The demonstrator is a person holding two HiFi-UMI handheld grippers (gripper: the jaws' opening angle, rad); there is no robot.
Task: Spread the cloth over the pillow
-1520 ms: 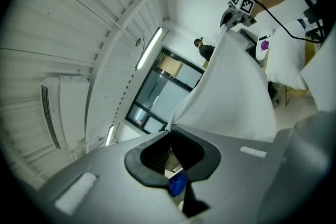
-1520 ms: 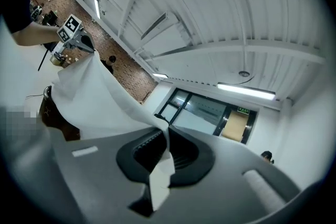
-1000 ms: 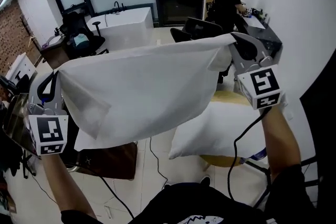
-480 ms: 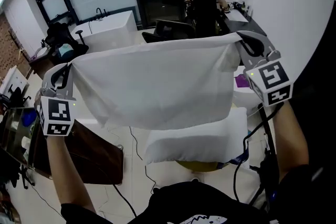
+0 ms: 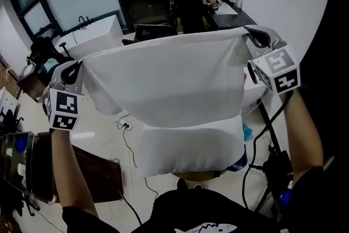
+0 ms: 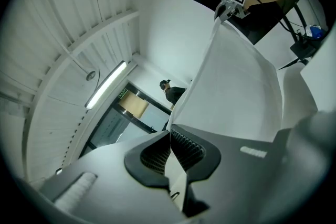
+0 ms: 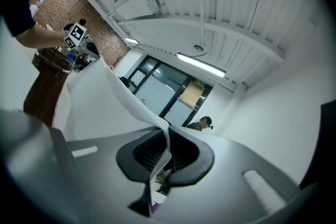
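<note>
Your left claw (image 5: 70, 71) and right claw (image 5: 256, 38) each pinch the thin white cloth (image 5: 163, 82) up high at 12 o'clock, not yet laid on the soft white pillow (image 5: 191, 147).

Left gripper (image 5: 75, 67): grey moulded shell, black ribbed pads (image 6: 186, 147). White cube (image 5: 64, 109) at its rear, black square markers on faces. Right gripper (image 5: 252, 35): same grey build, same black ribbed pads (image 7: 149, 152), same marker cube (image 5: 279, 70). Thin black cable (image 5: 279, 108) runs off right gripper. Shirt (image 5: 191, 210): black, short-sleeved, white print (image 5: 210, 228) on front. Forearms uncovered.
</note>
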